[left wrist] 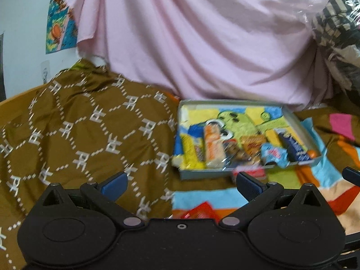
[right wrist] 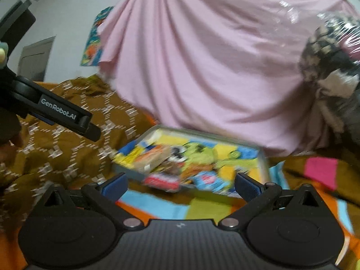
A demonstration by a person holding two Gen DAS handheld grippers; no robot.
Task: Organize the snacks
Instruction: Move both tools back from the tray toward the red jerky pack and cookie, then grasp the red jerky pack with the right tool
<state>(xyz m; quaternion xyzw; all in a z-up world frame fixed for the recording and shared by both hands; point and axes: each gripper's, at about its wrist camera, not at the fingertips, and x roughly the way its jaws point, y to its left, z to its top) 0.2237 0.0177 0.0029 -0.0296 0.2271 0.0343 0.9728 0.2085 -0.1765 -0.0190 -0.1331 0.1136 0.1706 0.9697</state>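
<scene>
A brown patterned cloth (left wrist: 74, 123) covers the left of the bed, and a striped blanket (left wrist: 202, 199) covers the near right part. On the blanket, below a hanging pink sheet (left wrist: 202, 45), lies a shallow grey tray (left wrist: 195, 174) lined with a cartoon picture and holding snacks along its near edge: a yellow pack (left wrist: 190, 151), an orange pack (left wrist: 212, 145), a light blue pack (left wrist: 275, 155) and a dark blue pack (left wrist: 295, 149). A red pack (left wrist: 249, 172) lies on the blanket just beside the tray's near edge; the left gripper (left wrist: 181, 183) and the right gripper (right wrist: 181, 183) both hover near it with fingers spread wide and empty.
</scene>
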